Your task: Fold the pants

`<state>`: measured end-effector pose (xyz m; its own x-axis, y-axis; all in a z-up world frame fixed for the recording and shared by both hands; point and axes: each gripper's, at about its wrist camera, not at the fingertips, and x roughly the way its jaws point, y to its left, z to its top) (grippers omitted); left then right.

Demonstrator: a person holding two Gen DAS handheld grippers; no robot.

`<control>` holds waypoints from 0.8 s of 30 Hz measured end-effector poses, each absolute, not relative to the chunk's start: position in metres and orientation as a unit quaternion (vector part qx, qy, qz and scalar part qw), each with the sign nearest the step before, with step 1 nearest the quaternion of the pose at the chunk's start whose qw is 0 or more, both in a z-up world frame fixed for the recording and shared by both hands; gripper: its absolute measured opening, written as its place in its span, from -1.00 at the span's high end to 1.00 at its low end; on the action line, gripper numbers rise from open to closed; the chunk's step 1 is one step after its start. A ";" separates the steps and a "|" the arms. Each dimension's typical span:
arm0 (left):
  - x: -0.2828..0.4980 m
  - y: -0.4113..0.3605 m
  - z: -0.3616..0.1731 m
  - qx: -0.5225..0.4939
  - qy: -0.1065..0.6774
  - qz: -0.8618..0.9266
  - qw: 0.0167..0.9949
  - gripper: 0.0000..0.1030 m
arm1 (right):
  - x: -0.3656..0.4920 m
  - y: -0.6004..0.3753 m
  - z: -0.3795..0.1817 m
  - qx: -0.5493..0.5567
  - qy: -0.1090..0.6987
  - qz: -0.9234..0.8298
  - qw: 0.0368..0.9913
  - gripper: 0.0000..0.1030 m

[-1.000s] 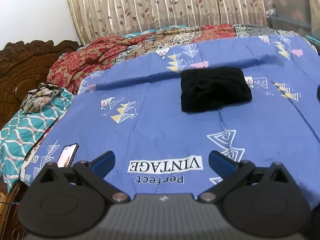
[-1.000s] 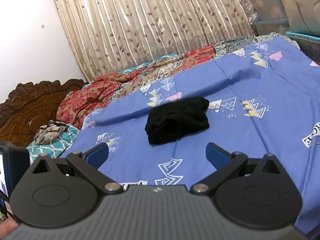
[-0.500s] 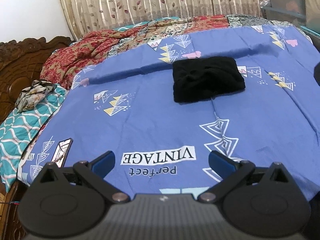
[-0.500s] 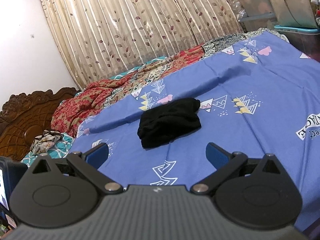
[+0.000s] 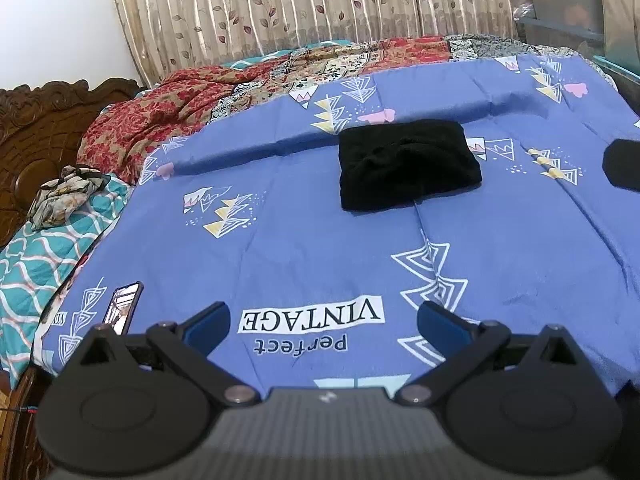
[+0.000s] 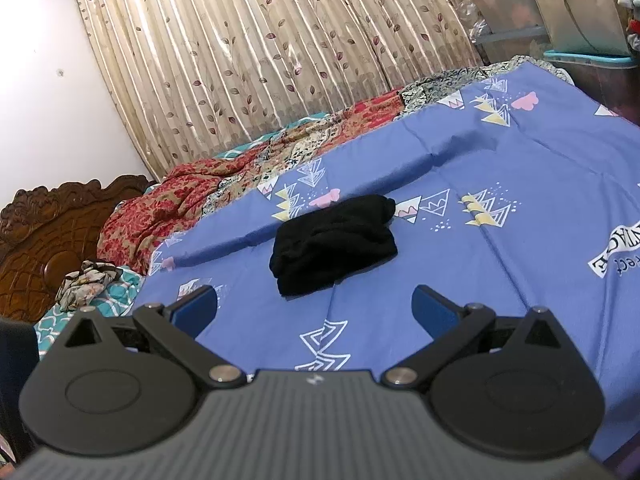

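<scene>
- I am holding my left tongs (image 5: 323, 330) and right tongs (image 6: 314, 310) spread wide, gripping nothing.
- The folded pants (image 5: 408, 168) are lying mid-bed, well ahead of both.
- Only my left view is showing the phone (image 5: 123, 307).

- Both views evenly lit: soft, diffuse indoor light, moderately bright, no hard shadows on the bedsheet (image 5: 304, 208).
- Curtain (image 6: 280, 52) ahead of the right tool (image 6: 314, 308) has a satin sheen; pale streaks of glare run down its folds.
- Black pants (image 5: 406, 164) ahead of the left tool (image 5: 323, 322) read almost as a flat dark patch, fold detail barely visible; thin soft shadow at the near edge.
- Strong fisheye bend: bed edges and curtain lines curve, dark vignette in the top corners.
- Tool bodies closest to the lens are soft, slightly out of focus; mid-distance is sharp.
- Slight blur toward the frame edges.
</scene>
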<state>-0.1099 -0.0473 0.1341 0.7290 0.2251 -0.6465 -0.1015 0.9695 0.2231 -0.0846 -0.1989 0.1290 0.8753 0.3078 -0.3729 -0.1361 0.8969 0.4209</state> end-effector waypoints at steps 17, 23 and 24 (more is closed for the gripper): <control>-0.109 -0.039 0.132 0.084 0.367 0.102 0.921 -1.00 | -0.086 -0.193 0.128 0.190 0.224 0.121 0.948 -1.00; -0.106 -0.038 0.126 0.086 0.379 0.105 0.915 -1.00 | -0.088 -0.192 0.127 0.188 0.227 0.121 0.948 -1.00; -0.106 -0.038 0.126 0.087 0.380 0.105 0.915 -1.00 | -0.087 -0.192 0.127 0.189 0.227 0.120 0.948 -1.00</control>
<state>-0.1061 -0.0378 0.1258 0.6891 0.2587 -0.6769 -0.1258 0.9626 0.2398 -0.0872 -0.1923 0.1266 0.8684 0.3136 -0.3841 -0.1428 0.9000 0.4119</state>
